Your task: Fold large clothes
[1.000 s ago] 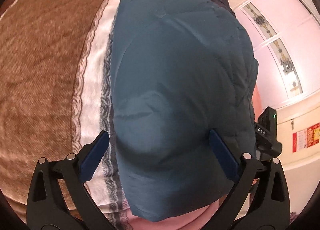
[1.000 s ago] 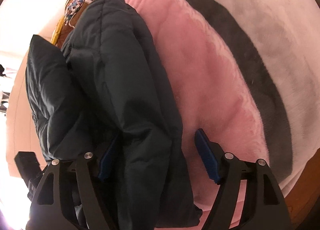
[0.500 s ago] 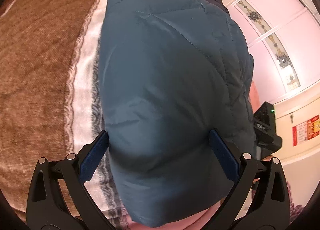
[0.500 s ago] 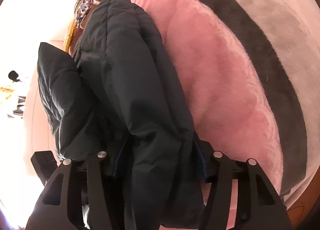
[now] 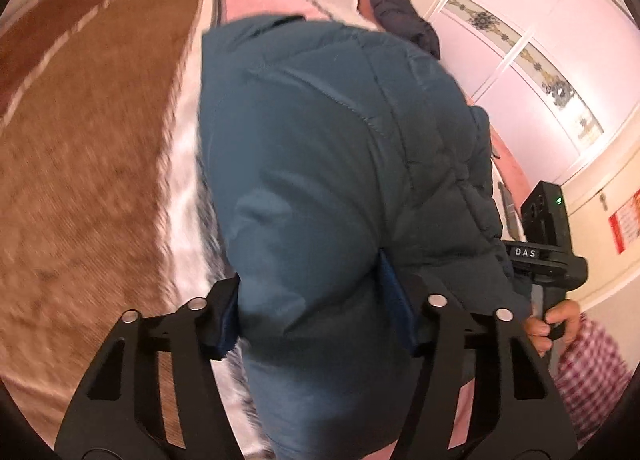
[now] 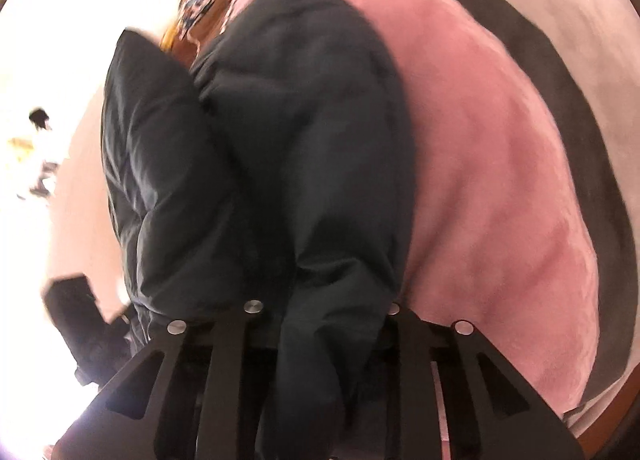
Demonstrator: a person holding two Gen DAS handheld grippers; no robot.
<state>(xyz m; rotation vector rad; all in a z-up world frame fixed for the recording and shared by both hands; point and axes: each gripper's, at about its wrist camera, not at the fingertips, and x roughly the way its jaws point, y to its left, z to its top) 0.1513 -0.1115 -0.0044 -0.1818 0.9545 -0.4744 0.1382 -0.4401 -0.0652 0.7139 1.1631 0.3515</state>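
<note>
A puffy teal quilted jacket (image 5: 340, 139) lies lengthwise on the bed. In the right wrist view the same jacket (image 6: 304, 119) looks almost black. My left gripper (image 5: 312, 300) is closing, and its blue pads pinch the jacket's bulging near end from both sides. My right gripper (image 6: 324, 312) is closing too, on a thick fold along the jacket's other side; the fabric hides its pads. The near end of the jacket is raised off the bedding.
A brown blanket (image 5: 80, 159) covers the bed on the left and a pink, grey-banded blanket (image 6: 500, 159) lies on the right. A dark garment (image 5: 400, 19) sits at the far end. A person's hand (image 5: 556, 324) holds the other gripper by pink wardrobe doors (image 5: 540, 39).
Both pairs of jaws have gone from wide apart to pinching the jacket. Both grippers have risen with its near end, and the left view has rolled, showing more of the far bed.
</note>
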